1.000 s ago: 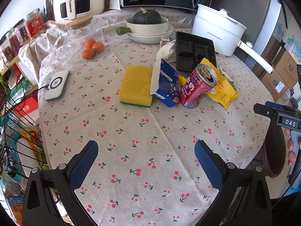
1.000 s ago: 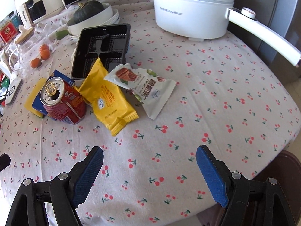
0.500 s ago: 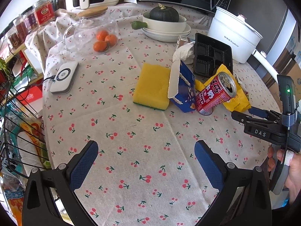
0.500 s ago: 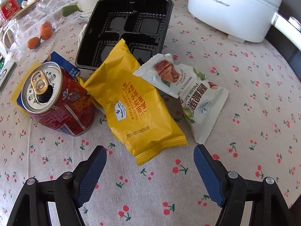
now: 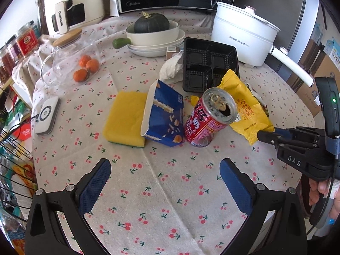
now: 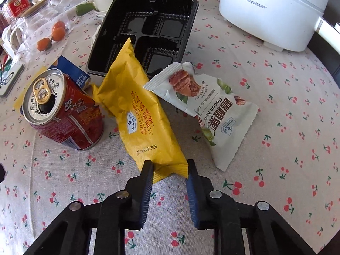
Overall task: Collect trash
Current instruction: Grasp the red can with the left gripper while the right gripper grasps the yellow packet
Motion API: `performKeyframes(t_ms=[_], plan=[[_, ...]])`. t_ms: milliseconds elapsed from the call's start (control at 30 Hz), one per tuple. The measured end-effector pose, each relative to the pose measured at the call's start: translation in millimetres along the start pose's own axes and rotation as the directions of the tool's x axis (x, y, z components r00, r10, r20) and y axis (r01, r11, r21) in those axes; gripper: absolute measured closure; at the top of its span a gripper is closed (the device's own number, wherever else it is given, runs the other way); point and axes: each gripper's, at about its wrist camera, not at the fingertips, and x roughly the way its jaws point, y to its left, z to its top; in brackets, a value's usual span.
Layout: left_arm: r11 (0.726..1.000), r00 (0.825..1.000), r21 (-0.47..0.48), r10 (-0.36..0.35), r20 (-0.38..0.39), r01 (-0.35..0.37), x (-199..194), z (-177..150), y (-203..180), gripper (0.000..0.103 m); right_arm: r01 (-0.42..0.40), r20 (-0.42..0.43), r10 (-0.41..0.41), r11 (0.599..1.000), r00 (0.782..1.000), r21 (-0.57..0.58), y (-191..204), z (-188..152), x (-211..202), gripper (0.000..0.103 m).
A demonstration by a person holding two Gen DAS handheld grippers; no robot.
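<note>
Since half a second ago your right gripper has closed in and now pinches the crimped near end of the yellow wrapper. Its long axis runs away from the gripper, leaning on the black plastic tray. Your left gripper hangs spread apart above the cherry-print cloth on the bench. A dented red can stands left; a white pot sits beyond.

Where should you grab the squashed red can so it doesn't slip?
Grab the red can around its round middle, coming from above with one finger on each side. It stands tilted and dented, open top up, so the rim gives little to pinch. The blue box crowds one side, so angle the gripper to miss it.
</note>
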Motion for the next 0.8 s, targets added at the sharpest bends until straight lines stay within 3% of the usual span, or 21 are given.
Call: performKeyframes(t_ms=[200,367,467,533,667,700,800], plan=[[0.999,0.998,0.021,-0.031,0.054,0.029,11,13,-27,0.001,-0.033,-0.005,0.034,0.998,0.999,0.048,-22,-11,-20,0.09],[0.999,0.995,0.012,-0.048,0.084,0.047,21,23,-39,0.012,-0.07,0.012,0.069,0.995,0.998,0.075,-37,-19,-40,0.091],[0.998,0.994,0.002,-0.067,0.091,0.067,28,27,-42,0.025,-0.098,0.02,0.096,0.993,0.995,0.071,-42,-23,-48,0.087],[0.998,0.993,0.017,-0.066,0.097,0.065,31,28,-45,0.04,-0.101,0.014,0.101,0.992,0.995,0.073,-44,-26,-49,0.086],[0.998,0.996,0.029,-0.049,0.08,0.046,33,28,-44,0.056,-0.098,0.007,0.097,0.991,0.995,0.086,-48,-26,-43,0.069],[0.999,0.996,0.027,-0.045,0.072,0.043,33,28,-42,0.065,-0.103,0.007,0.103,0.99,0.995,0.093,-49,-25,-42,0.067],[0.999,0.997,-0.003,-0.051,0.051,0.051,28,25,-31,0.071,-0.129,0.013,0.129,0.985,0.992,0.114,-48,-21,-35,0.061]])
